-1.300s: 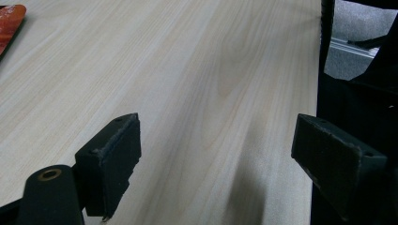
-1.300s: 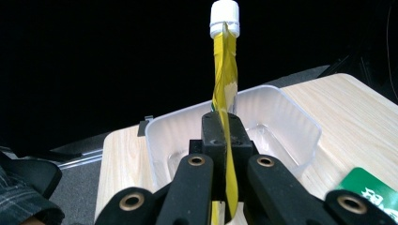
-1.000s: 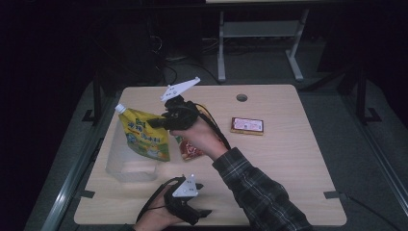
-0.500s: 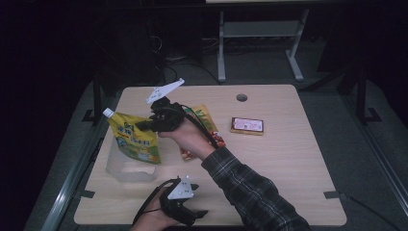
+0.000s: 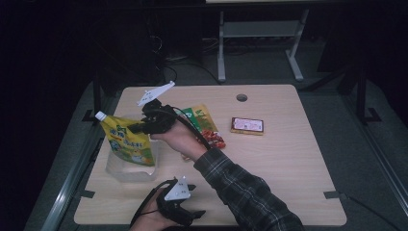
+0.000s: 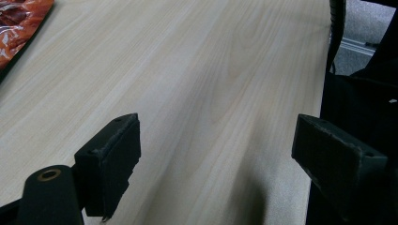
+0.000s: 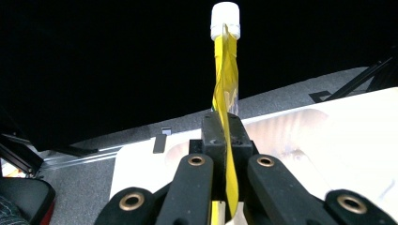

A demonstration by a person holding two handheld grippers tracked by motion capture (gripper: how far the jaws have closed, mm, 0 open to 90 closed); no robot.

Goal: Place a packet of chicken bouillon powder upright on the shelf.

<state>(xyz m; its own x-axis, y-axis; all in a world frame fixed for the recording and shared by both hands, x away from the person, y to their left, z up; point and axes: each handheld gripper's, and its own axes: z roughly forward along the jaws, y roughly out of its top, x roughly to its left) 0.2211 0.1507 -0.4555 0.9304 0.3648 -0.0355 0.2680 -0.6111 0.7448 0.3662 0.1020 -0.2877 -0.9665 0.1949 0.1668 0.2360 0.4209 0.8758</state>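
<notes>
One yellow pouch (image 5: 130, 143) | white cap (image 7: 225, 18); label unreadable

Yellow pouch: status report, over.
Right gripper shut on yellow pouch, held upright above clear tub. Left gripper open, idle low over table. Snack bag and small box lie aside, nothing blocking.

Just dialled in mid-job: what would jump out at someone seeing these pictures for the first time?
First the yellow spouted pouch, pinched edge-on between the shut jaws of the right gripper and held over the clear plastic container at the table's left edge. Next, the left gripper rests near the front edge with its jaws wide apart and nothing between them. A red-and-green snack bag and a small flat box lie mid-table.
</notes>
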